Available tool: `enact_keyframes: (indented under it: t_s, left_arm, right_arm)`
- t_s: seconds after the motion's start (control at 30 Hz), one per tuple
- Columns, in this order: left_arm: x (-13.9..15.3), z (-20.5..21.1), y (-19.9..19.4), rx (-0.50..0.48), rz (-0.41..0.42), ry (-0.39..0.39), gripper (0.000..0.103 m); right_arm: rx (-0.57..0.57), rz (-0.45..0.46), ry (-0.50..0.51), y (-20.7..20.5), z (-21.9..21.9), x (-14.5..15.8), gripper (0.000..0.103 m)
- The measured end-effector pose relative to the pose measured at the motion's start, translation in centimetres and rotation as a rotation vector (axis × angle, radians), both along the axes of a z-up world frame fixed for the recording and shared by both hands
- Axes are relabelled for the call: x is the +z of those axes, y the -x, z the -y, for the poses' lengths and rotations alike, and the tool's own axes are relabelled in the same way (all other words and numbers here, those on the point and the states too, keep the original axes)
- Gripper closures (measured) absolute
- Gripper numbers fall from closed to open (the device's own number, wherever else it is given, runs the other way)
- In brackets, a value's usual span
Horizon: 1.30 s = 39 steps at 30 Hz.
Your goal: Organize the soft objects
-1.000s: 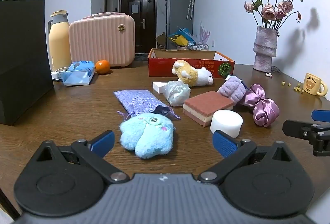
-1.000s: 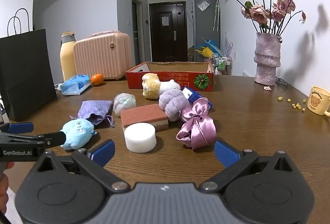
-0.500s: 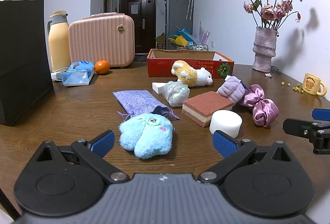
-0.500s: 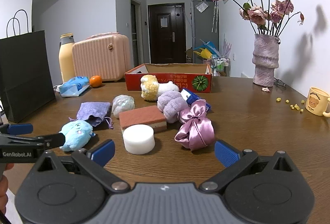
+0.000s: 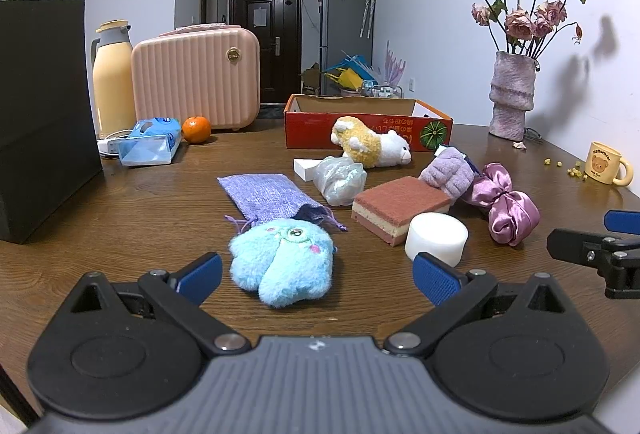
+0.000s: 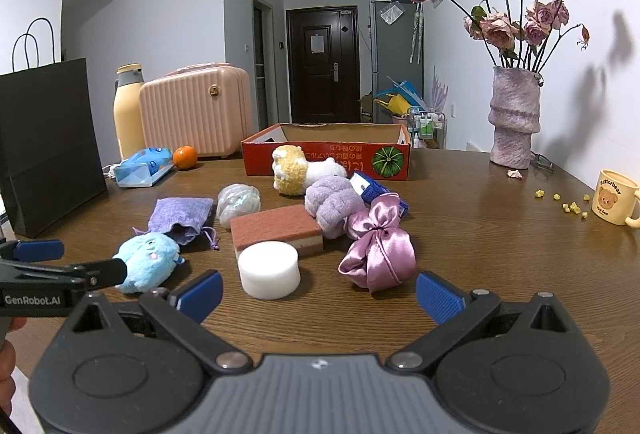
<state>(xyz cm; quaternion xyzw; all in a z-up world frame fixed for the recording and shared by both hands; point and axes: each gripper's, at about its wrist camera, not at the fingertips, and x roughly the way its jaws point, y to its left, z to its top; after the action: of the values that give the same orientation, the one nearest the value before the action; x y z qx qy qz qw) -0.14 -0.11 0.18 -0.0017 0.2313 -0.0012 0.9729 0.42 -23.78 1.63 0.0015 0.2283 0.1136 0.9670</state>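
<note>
Soft things lie in a cluster on the wooden table: a blue plush (image 5: 282, 264) (image 6: 146, 261), a purple cloth pouch (image 5: 268, 196), a crumpled plastic bag (image 5: 340, 180), a red-brown sponge (image 5: 400, 208), a white foam cylinder (image 5: 436, 238) (image 6: 269, 268), a lilac fuzzy bundle (image 5: 448, 178), a pink satin scrunchie (image 5: 506, 206) (image 6: 378, 248) and a yellow-white plush (image 5: 370, 146). A red cardboard box (image 5: 368, 126) stands behind them. My left gripper (image 5: 318, 276) is open, just short of the blue plush. My right gripper (image 6: 318, 292) is open, before the cylinder and scrunchie.
A black paper bag (image 5: 44, 106) stands at the left. A yellow thermos (image 5: 112, 78), pink case (image 5: 196, 74), tissue pack (image 5: 148, 146) and orange (image 5: 196, 129) sit at the back left. A vase of dried roses (image 5: 512, 94) and a bear mug (image 5: 608, 164) stand at the right.
Both grippers have drifted slightly; the objects sit as before and both stay open.
</note>
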Motion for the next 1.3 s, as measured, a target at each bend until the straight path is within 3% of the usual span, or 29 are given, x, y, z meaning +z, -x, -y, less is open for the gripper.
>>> enact_keyframes:
  t_s: [1.3]
  left_arm:
    - [-0.5, 0.1, -0.02, 0.0, -0.006, 0.007, 0.0]
  right_arm:
    - [0.002, -0.006, 0.002, -0.11, -0.13, -0.09, 0.0]
